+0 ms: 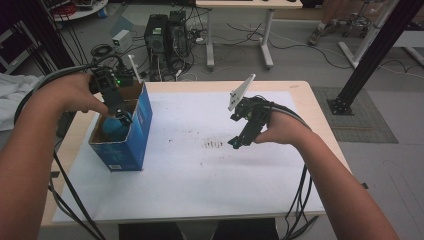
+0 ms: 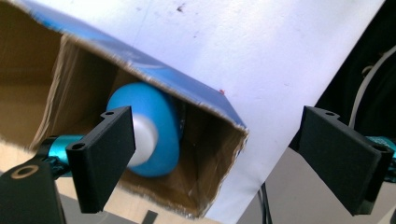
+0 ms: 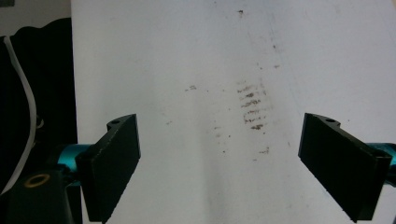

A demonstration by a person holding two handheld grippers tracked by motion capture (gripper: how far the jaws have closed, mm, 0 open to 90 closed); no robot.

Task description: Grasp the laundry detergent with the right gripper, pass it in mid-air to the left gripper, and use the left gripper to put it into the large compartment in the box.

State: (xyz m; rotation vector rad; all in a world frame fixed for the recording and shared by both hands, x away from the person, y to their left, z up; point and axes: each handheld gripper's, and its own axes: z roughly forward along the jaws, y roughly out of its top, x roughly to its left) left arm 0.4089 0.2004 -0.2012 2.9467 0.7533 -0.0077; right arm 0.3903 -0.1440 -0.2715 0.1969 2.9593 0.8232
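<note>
The blue bottle (image 2: 156,133) lies inside the blue box (image 1: 142,125) at the left, directly under the left gripper (image 1: 121,116), whose jaws stand spread and pinch nothing. The right gripper (image 1: 236,142), also spread and empty, hovers well apart over the white sheet (image 1: 200,190), so the left hand is nearer.

No writing, brand, number or sign is readable anywhere; the small white label low on the side of the blue box (image 1: 122,150) is too tiny and blurred to make out.

a white paper sheet (image 1: 200,175) with dark smudges (image 1: 214,144) covers the wooden table (image 1: 320,115); computer towers (image 1: 165,37) stand behind.
</note>
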